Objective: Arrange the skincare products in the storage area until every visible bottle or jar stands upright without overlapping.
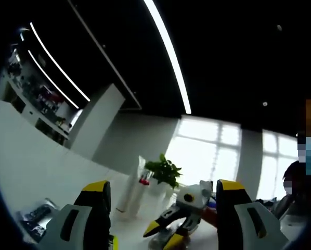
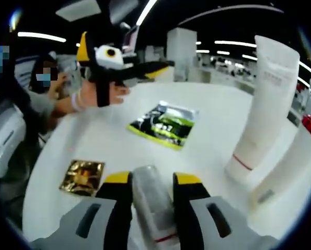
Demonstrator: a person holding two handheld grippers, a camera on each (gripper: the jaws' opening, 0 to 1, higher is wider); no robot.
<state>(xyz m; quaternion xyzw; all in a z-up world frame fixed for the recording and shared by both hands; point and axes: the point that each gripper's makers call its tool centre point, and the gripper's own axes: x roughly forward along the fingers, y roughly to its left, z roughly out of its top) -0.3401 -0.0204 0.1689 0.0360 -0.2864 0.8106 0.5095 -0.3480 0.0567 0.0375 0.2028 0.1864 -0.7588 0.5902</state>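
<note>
My right gripper [image 2: 153,179] is shut on a pale grey tube [image 2: 154,208] with a red band, which lies lengthwise between its yellow-tipped jaws, low over the white table [image 2: 119,140]. A tall white tube [image 2: 263,104] stands upright at the right. Beside it is a white bottle [image 2: 296,161] with a red cap. My left gripper [image 2: 125,61] is held up in a hand at the far left of the table, jaws apart. In the left gripper view, my left gripper [image 1: 163,186] is open and empty, pointing up towards the ceiling, with the right gripper [image 1: 165,234] low between its jaws.
A green and black sachet [image 2: 165,126] lies flat mid-table, and a gold sachet [image 2: 82,177] lies nearer on the left. A seated person [image 2: 41,99] is at the table's left edge. A potted plant [image 1: 168,169] and a white tube [image 1: 137,185] stand further back.
</note>
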